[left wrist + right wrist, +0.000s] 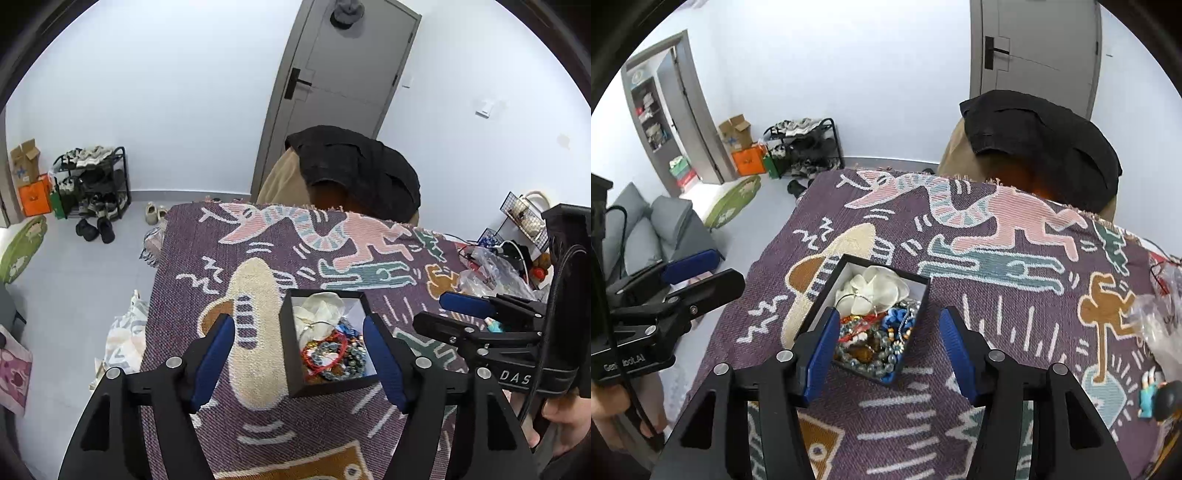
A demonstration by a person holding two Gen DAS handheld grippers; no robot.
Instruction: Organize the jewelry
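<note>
A small black jewelry box (287, 350) with a white lining stands open on the purple patterned cloth (207, 258). It holds white shell-like pieces (319, 308), red and grey-blue bead bracelets (332, 358) and other tangled jewelry. My left gripper (299, 354) is open and empty, its blue pads on either side of the box. My right gripper (886, 347) is open and empty, hovering over the box (923, 291) from the near side. Each gripper shows in the other's view, the right one (461, 314) and the left one (698, 273).
A chair draped with a black garment (354, 166) stands behind the table. Crumpled plastic bags and clutter (491, 269) lie at the table's right end, with a small figurine (1156, 398). A shoe rack (92, 181), boxes and a grey sofa (653, 229) stand on the floor to the left.
</note>
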